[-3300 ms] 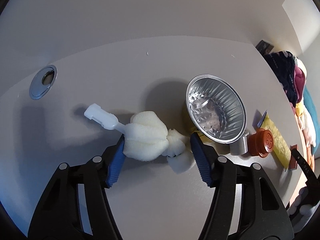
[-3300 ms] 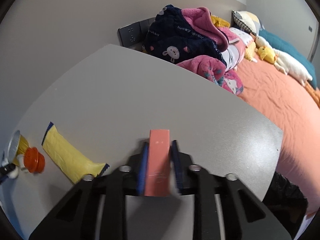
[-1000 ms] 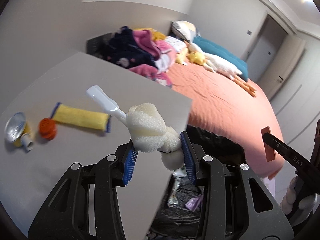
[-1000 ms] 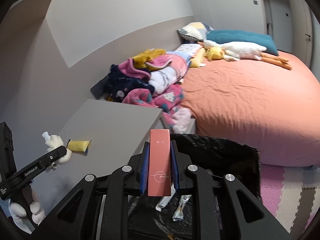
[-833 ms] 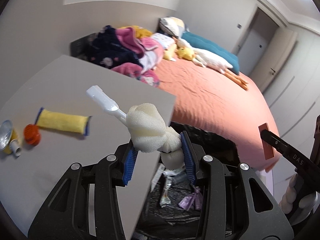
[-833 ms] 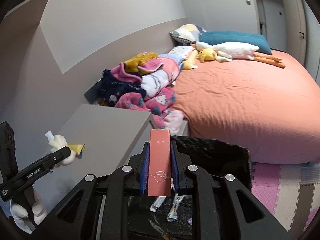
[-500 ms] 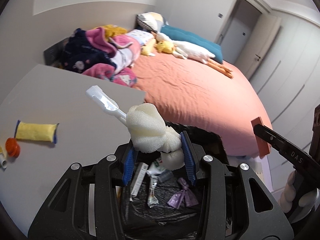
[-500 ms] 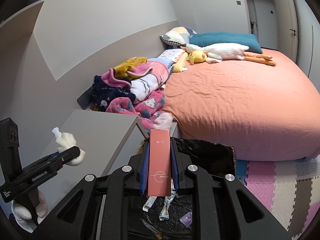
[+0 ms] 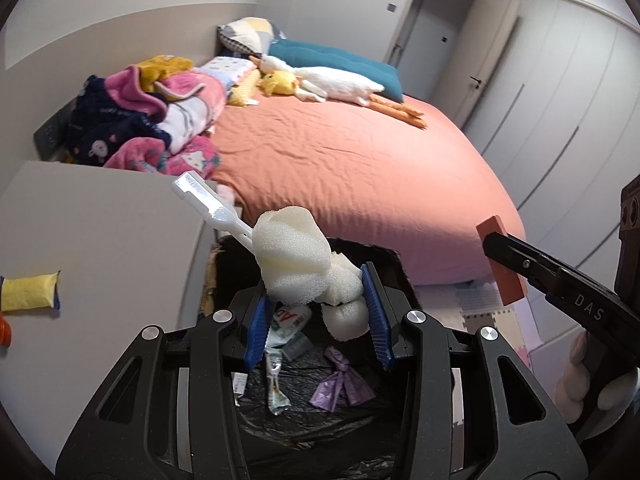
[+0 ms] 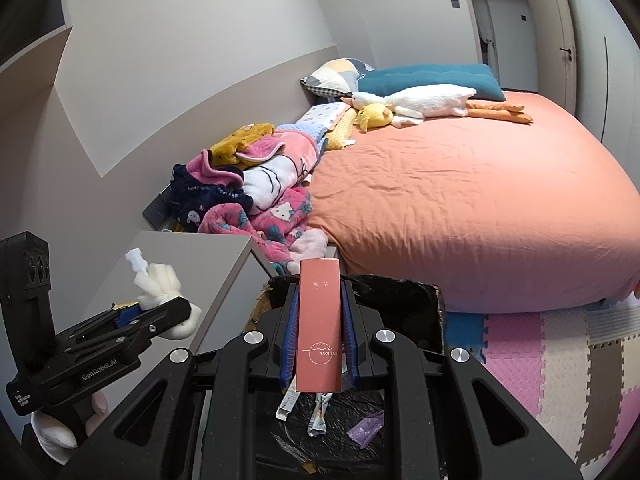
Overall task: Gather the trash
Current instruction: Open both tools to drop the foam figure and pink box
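Colours at the jaws: white, salmon, black.
White foam sponge [image 9: 298, 268] between blue pads [image 9: 256, 326]; salmon-pink box [image 10: 319, 322], white logo, between blue pads; black-lined bin [image 9: 384, 254] below both, purple wrapper [image 9: 340, 384] inside; coral bedsheet [image 9: 352, 168] beyond.

The left gripper [image 9: 316, 316] is closed on a white foam sponge brush [image 9: 296, 268], its blue pads [image 9: 256, 328] pressing the foam from both sides. The brush's white plastic handle [image 9: 204, 200] angles up and to the left. Directly below sits a bin lined with a black trash bag [image 9: 308, 404], holding a crumpled purple wrapper [image 9: 340, 384], a flattened tube [image 9: 276, 384] and other packaging. To the left is a grey tabletop [image 9: 100, 248] with a yellow packet [image 9: 30, 290] lying on it. At the right, the right gripper [image 9: 500, 256] clamps a flat red box [image 9: 500, 264]. Behind lies a bed with an orange sheet [image 9: 352, 176], heaped blankets [image 9: 148, 116] and a plush goose [image 9: 340, 84].
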`<state>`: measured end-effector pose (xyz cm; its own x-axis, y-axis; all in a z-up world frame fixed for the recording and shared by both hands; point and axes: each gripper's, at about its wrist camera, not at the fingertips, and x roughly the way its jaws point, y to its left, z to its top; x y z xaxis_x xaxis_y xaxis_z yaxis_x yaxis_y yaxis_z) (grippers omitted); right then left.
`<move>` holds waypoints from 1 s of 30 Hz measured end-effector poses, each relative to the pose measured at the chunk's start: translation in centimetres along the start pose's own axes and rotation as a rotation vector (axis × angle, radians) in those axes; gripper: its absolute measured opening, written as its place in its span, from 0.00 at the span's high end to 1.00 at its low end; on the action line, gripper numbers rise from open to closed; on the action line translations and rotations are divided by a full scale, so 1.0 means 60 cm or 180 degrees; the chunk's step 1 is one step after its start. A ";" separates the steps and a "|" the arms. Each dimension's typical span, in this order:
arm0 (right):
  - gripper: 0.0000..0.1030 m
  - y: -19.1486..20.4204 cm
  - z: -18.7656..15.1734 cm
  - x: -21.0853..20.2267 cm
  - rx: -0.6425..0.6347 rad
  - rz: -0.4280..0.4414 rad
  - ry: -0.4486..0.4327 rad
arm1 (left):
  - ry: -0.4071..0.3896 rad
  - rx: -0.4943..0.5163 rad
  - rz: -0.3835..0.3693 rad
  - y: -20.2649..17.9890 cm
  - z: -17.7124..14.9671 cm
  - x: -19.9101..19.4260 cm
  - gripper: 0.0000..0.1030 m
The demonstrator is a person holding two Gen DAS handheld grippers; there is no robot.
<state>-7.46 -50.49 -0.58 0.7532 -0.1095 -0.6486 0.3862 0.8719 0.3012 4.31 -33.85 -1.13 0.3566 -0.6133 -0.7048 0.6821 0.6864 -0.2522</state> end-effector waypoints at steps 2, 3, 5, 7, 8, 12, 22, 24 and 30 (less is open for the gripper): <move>0.79 -0.002 -0.002 -0.002 0.0009 0.0010 0.0006 | 0.0025 0.0058 -0.0038 -0.011 -0.002 0.003 0.60; 0.79 -0.004 -0.003 -0.004 0.0015 0.0017 0.0008 | 0.0043 0.0089 -0.0063 -0.017 -0.004 0.005 0.59; 0.79 -0.006 -0.003 -0.004 0.0019 0.0027 0.0014 | 0.0079 0.0125 -0.0101 -0.023 -0.006 0.009 0.55; 0.79 -0.006 -0.004 -0.004 0.0029 0.0054 0.0035 | 0.0120 0.0131 -0.0125 -0.026 -0.009 0.014 0.46; 0.79 -0.007 -0.004 -0.004 0.0039 0.0063 0.0036 | 0.0118 0.0124 -0.0113 -0.027 -0.011 0.014 0.40; 0.79 -0.003 -0.004 -0.004 0.0024 0.0080 0.0033 | 0.0132 0.0134 0.0015 -0.028 -0.014 0.017 0.22; 0.57 0.009 0.002 -0.005 0.0002 0.0071 -0.0037 | 0.0083 0.0103 0.0072 -0.016 -0.010 0.013 0.17; 0.57 0.011 0.002 -0.004 0.0000 0.0079 -0.0036 | 0.0079 0.0108 0.0081 -0.014 -0.010 0.011 0.17; 0.57 0.024 0.005 -0.002 -0.0019 0.0122 -0.0030 | 0.0065 0.0092 0.0103 -0.008 -0.010 0.005 0.17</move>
<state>-6.84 -49.36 0.14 0.7723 -0.0805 -0.6301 0.3538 0.8783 0.3215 3.70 -34.12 -1.60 0.3661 -0.5826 -0.7257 0.6886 0.6941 -0.2098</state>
